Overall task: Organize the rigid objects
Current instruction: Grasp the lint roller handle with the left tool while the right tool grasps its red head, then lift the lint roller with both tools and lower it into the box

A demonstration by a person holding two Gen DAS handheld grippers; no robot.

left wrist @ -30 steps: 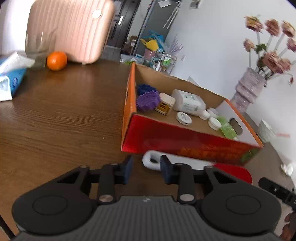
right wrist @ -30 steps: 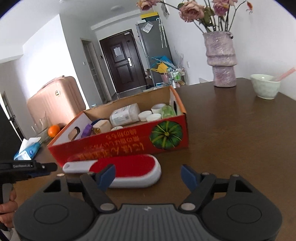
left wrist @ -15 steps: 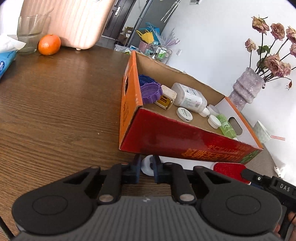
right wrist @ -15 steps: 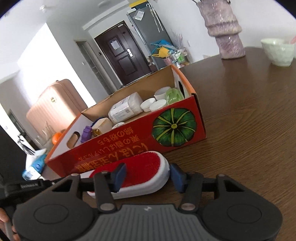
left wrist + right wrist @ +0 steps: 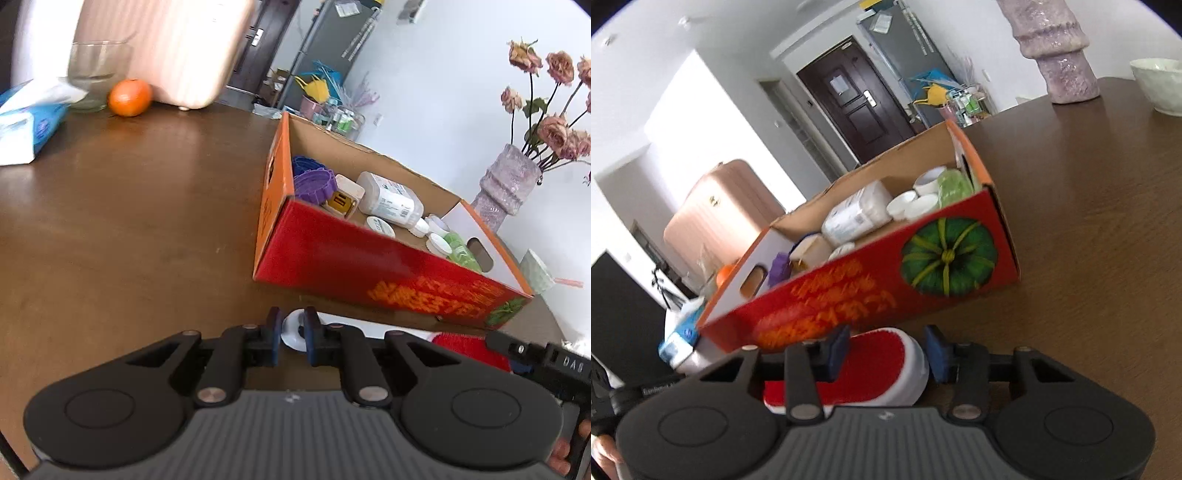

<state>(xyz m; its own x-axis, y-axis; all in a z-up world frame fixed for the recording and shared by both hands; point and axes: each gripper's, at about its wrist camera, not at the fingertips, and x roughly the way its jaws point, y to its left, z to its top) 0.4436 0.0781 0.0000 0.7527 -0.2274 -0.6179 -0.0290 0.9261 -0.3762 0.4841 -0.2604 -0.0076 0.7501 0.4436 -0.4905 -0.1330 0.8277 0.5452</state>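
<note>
Bright, soft daylight; sheen on the wooden surface (image 5: 122, 206). Motion blur smears the red box (image 5: 871, 280); fisheye curvature bends edges, with dark vignetted corners.

brush (image 5: 875, 365) lies on table (image 5: 129, 206) before box (image 5: 369, 258).

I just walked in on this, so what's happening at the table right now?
A person is tidying items into the red cardboard box with two handheld grippers. The left gripper is closed on the white handle of a red lint brush, and the right gripper is clamped around its red head. The brush is in front of the box, not yet inside.
</note>
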